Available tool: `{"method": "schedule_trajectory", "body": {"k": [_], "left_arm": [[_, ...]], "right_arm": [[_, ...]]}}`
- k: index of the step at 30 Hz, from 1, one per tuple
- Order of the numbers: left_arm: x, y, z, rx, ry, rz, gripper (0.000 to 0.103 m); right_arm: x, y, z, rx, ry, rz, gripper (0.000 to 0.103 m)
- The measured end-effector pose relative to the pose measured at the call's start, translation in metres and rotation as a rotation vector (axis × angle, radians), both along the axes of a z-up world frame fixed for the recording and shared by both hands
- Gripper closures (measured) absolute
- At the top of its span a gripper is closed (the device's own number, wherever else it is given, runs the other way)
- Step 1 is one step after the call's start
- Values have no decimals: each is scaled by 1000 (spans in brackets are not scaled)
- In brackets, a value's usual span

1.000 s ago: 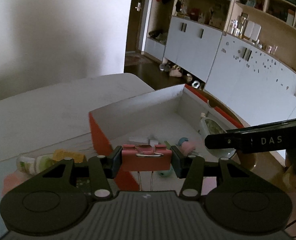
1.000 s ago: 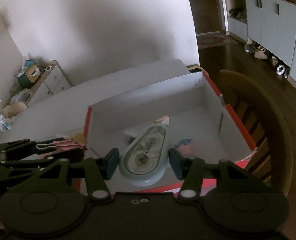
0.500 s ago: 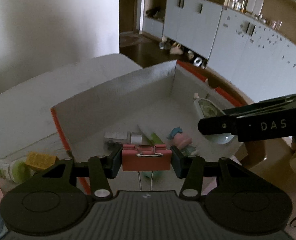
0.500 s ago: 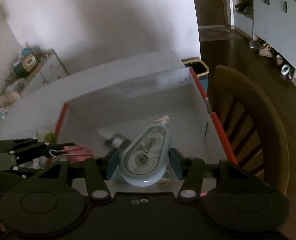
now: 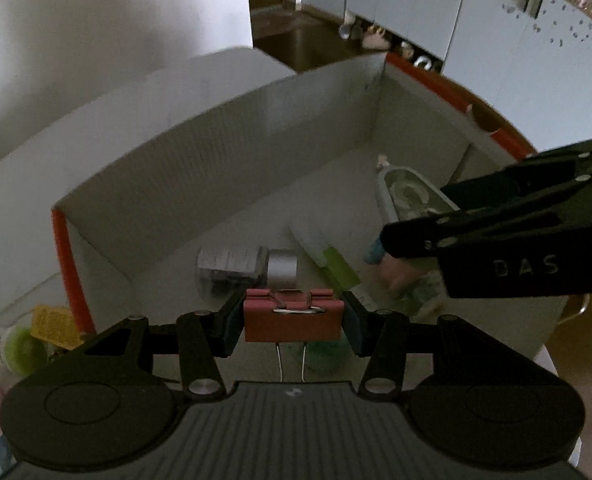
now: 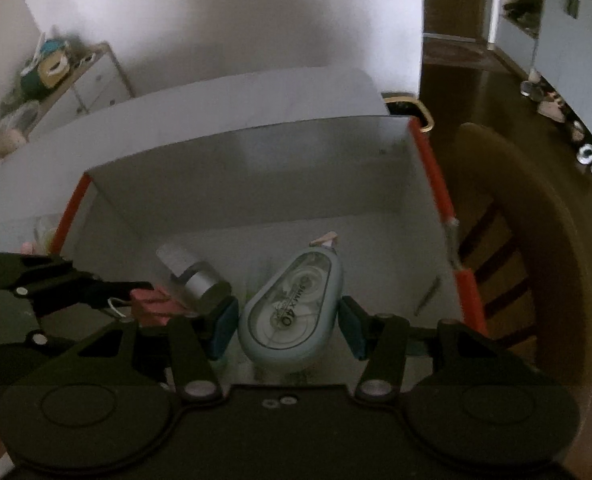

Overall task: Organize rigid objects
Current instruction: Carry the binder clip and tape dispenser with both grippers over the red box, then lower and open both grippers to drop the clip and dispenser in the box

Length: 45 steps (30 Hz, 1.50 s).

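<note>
Jaws, left: left gripper (image 5: 293,322) clenched on a pink binder clip (image 5: 293,316), blue pads against both its ends, wire handles hanging toward the camera.
Jaws, right: right gripper (image 6: 289,326) grasping a pale blue correction-tape dispenser (image 6: 291,312) by its flanks, nose pointing away.
Position: both loads held above the white-lined, orange-edged box (image 5: 215,160), inside its walls; neither touches the floor of the box.
Already in box: clear bottle with a silver cap (image 5: 247,266), green-and-white tube (image 5: 328,260), a pinkish item under the right gripper, blurred; something green below the clip, unclear.
Left outside: green-lidded jar with a yellow label (image 5: 23,338) on the table just beside the orange wall; a pink thing at the frame edge, unidentifiable.
Progress: judged well along; several pieces boxed, two more in hand ready for release.
Remaining: drop both, then fetch the jar and whatever else lies outside.
</note>
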<state>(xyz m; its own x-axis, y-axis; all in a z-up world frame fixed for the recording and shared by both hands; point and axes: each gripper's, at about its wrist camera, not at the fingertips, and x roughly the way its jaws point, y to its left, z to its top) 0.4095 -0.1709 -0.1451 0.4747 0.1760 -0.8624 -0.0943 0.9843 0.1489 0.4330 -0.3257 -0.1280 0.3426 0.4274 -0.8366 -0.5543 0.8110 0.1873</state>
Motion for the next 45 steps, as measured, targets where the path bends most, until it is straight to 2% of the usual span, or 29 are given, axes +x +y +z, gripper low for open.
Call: {"method": "schedule_trajectory", "body": {"k": [8,11,16,23,27,28,31,32,45], "left_arm": [[19,7,-15,-11,108,42,53],[23,8,-19,-5,138,47,53],[24,17,-24,-46,164,89,53],[26,19,-29,-62,201,115,53],[28,24,-28,-79,212,129,53],[27,25,-27,-82,213,133,52],[22,23,-22,-81,192,138,39],[20,22,-19,-86,180,134,38],[0,16,19,-102,64,86,38]], "right_arm": [[16,14,-16,-59,42,22,49],[21,14,-19,-52,74,16,49],[24,14,-22,-67,105,18,49],[25,10,-20,-52,129,-6,48],[22,5,-18,-45,128,-13,42],[21,3,-16,-42,123,-16,42],[18,-2,-12,-30,118,-22,42],[16,-3,-10,-26,115,-23,42],[-4,-8,21,45,68,-37,37]]}}
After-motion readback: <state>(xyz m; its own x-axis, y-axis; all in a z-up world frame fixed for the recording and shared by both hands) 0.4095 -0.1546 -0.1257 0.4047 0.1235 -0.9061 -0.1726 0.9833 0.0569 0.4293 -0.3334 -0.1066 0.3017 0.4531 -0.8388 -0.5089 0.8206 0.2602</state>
